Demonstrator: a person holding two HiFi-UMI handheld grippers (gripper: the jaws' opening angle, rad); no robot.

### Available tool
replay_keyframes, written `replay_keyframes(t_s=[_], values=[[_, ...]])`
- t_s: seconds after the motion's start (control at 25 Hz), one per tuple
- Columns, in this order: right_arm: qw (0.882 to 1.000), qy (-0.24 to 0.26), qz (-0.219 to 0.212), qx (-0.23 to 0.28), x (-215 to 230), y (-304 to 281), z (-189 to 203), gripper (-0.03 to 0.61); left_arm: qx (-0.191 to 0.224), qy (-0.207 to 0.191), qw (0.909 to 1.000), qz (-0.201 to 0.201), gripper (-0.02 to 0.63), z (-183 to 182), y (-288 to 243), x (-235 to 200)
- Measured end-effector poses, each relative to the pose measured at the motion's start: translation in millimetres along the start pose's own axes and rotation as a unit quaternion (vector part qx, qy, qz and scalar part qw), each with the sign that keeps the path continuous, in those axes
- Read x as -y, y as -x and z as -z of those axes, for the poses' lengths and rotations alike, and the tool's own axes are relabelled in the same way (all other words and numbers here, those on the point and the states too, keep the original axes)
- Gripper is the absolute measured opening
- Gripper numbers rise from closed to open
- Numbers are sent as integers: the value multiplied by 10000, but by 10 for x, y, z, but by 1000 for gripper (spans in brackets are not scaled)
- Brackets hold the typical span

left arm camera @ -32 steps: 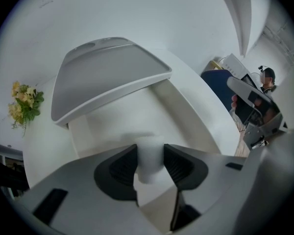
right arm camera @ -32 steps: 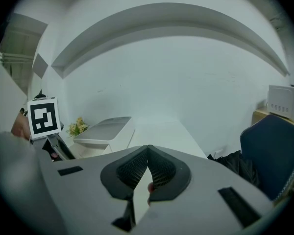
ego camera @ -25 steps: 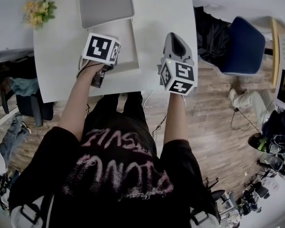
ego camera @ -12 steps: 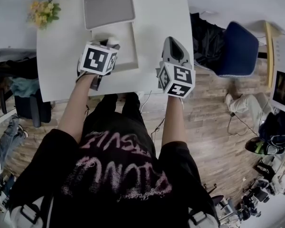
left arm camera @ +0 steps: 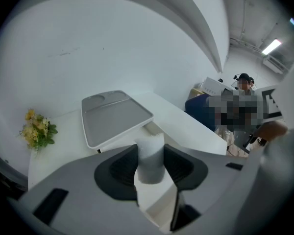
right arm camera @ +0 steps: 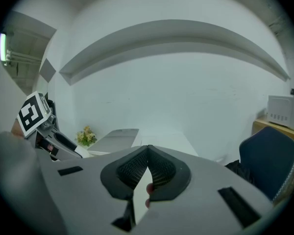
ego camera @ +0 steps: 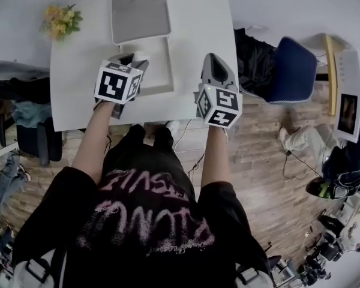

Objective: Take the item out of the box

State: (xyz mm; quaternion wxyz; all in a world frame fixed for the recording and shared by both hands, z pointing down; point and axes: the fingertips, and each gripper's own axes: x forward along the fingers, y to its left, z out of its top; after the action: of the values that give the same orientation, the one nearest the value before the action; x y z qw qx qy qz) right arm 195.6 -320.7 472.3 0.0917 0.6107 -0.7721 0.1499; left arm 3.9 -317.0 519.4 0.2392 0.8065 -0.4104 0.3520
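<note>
Item: small white cylinder (left arm camera: 150, 148), pinched upright between the jaws of the left gripper (left arm camera: 151, 155), so it's up off the box floor and hanging over the tray's 9 o'clock side.
Right gripper (right arm camera: 147, 151): jaws closed tip to tip with nothing in them, parked over the table edge at about 3 o'clock from the box.
Box (ego camera: 162, 65): shallow white tray that looks empty where I can see into it.
Lid (ego camera: 140, 11): grey, lying open and flat at the tray's 12 o'clock.
Table (ego camera: 78, 71): white, with little yellow flowers (ego camera: 61, 20) at its 10 o'clock corner.
Progress: I'd say the grab and lift are done. What's left is carrying it clear of the box and setting it down.
</note>
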Motion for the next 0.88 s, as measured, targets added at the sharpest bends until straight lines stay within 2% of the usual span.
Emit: replay_keyframes(t_s=[0.28,0.88], values=[[9998,106,-30,159,-85,55,-191,9,523,-126,9985,-57,166,-213,232,-40],[9983,290,-36,500,-217,264,-561,9,1341,-269,9904,-216,166,-532,725,-97]])
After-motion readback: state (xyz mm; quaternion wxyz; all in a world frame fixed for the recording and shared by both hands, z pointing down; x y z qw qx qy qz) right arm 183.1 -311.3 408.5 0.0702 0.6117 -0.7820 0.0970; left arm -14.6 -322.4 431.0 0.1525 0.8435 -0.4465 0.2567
